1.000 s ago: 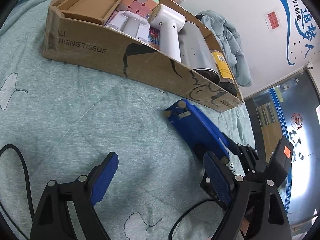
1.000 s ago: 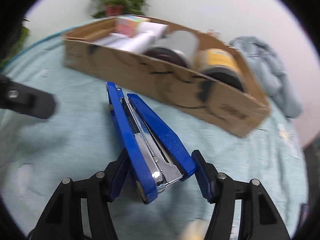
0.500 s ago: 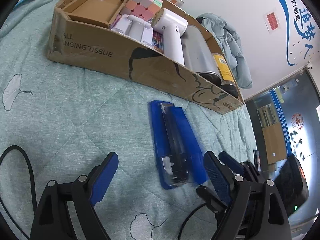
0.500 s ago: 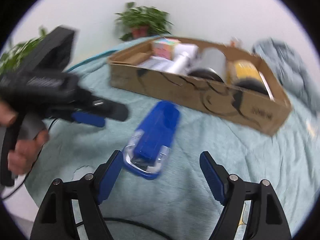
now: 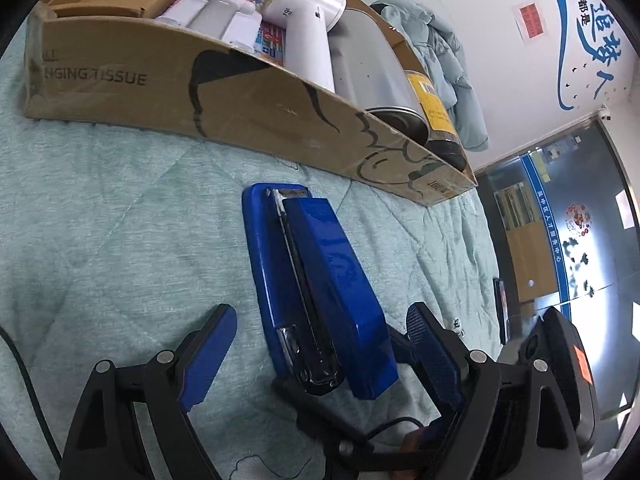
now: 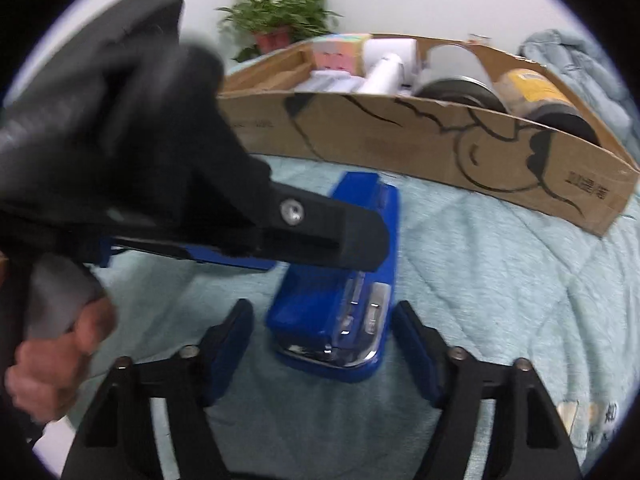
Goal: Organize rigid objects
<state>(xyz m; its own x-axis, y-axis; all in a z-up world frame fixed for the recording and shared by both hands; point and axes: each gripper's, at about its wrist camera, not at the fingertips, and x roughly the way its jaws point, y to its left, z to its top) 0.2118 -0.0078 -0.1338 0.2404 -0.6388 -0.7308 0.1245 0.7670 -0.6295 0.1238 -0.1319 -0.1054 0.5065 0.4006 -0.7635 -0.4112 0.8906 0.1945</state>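
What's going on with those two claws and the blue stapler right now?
Left gripper open, straddling stapler. Right gripper open too. Stapler lies on quilt, outside box.

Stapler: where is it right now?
The blue stapler lies on the green quilt in front of the cardboard box, between the open left tongs, untouched; also between the open right tongs.

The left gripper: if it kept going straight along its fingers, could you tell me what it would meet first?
Most likely the blue stapler, lying on the quilt between the open fingers of the left gripper. Beyond it stands the cardboard box. Depth is uncertain.
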